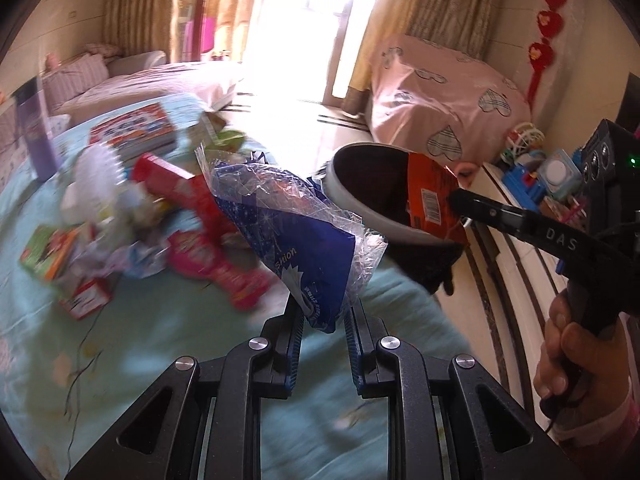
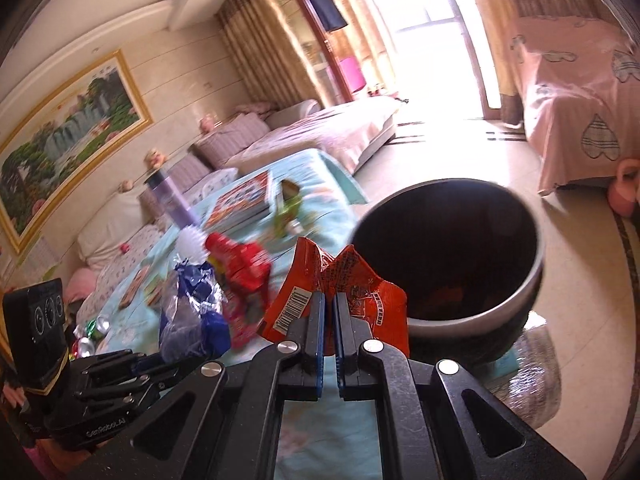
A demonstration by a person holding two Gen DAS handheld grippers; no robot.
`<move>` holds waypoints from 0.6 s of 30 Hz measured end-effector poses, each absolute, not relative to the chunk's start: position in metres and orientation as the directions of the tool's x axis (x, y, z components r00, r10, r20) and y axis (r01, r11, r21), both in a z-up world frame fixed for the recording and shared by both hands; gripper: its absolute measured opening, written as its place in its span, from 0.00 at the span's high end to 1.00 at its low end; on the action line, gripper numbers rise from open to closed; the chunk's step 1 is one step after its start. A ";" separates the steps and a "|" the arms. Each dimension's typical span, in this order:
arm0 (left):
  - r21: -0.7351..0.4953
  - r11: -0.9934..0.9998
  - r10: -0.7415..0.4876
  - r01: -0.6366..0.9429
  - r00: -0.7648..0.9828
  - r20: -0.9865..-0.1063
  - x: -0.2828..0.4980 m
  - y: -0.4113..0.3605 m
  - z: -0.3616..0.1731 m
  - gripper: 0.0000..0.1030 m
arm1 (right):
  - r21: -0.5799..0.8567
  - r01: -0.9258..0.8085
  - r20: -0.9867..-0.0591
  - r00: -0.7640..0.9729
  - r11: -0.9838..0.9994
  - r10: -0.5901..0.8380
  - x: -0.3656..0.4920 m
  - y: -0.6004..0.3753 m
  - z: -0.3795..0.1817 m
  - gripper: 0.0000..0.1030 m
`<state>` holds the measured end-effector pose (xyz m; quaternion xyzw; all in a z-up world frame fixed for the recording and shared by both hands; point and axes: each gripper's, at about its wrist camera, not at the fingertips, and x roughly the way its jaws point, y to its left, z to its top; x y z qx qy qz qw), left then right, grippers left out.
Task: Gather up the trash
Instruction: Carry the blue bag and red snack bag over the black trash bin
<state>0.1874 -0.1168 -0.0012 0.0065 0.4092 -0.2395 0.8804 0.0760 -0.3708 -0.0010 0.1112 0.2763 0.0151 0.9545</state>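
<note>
My left gripper (image 1: 323, 312) is shut on a blue and clear plastic wrapper (image 1: 296, 236) and holds it above the table; the wrapper also shows in the right wrist view (image 2: 192, 312). My right gripper (image 2: 329, 300) is shut on an orange snack wrapper (image 2: 360, 288) just left of the dark trash bin (image 2: 532, 280). In the left wrist view the right gripper (image 1: 456, 200) holds the orange wrapper (image 1: 430, 196) over the bin's rim (image 1: 348, 200). Several red, pink and green wrappers (image 1: 200, 196) lie on the table.
The table has a light blue cloth (image 1: 160, 340). On it stand a purple bottle (image 1: 38, 136), a white spiky ball (image 1: 98, 168) and a picture book (image 1: 136, 128). A pink covered bed (image 1: 440, 108) and toys (image 1: 540, 172) are beyond. Crushed cans (image 2: 94, 330) lie left.
</note>
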 end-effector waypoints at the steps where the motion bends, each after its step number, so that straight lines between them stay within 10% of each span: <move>1: -0.182 0.881 -0.421 0.437 0.546 -0.724 0.194 -0.123 -0.002 0.82 | 0.219 0.045 -0.521 0.850 0.975 0.078 0.078 -0.378 0.001 0.96; 18: -0.150 0.817 -0.462 0.556 0.478 -0.747 0.304 -0.205 -0.008 0.81 | 0.183 0.120 -0.555 0.832 0.976 0.002 0.124 -0.440 0.012 0.96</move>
